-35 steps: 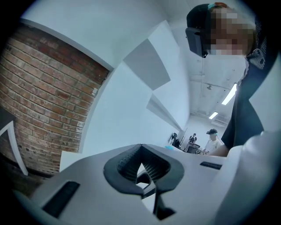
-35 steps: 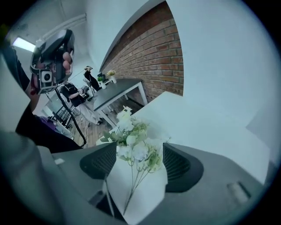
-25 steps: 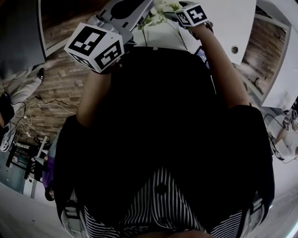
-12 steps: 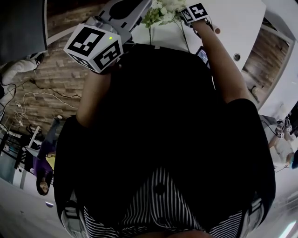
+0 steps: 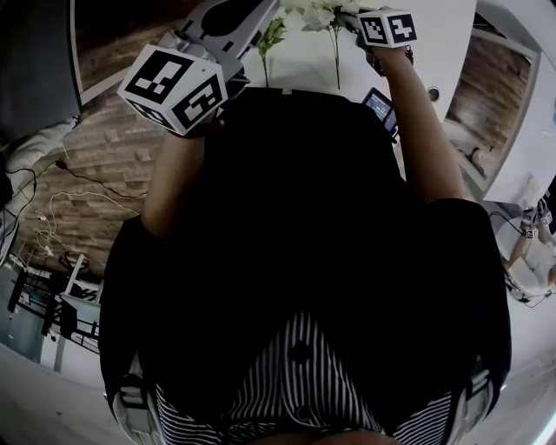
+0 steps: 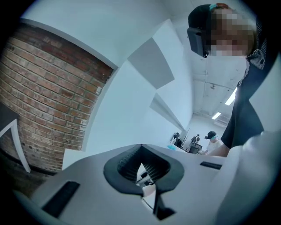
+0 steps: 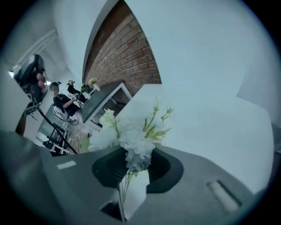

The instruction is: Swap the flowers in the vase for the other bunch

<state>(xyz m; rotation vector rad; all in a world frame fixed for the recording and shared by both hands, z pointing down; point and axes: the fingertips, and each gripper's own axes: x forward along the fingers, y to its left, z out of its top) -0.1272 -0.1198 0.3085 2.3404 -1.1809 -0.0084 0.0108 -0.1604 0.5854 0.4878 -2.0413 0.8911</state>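
Observation:
A bunch of white flowers (image 5: 323,14) with thin green stems hangs over the white table (image 5: 304,68) at the top of the head view. My right gripper (image 5: 354,19) reaches into it from the right. In the right gripper view the blooms (image 7: 137,137) sit right at the jaw tips. The stems run down through the narrow gap of the right gripper (image 7: 131,170), whose jaws are closing on them. My left gripper (image 5: 248,17) is held up at the top left. In its own view the left gripper (image 6: 141,163) is shut with nothing between the pads. No vase is in view.
A small screen device (image 5: 380,106) lies on the table near my right forearm. A brick wall (image 5: 104,165) runs along the left. My own dark torso fills most of the head view. People work at desks (image 6: 206,143) far off.
The right gripper and the white blooms have shifted to the right and a little up in the head view. The left gripper has kept its place.

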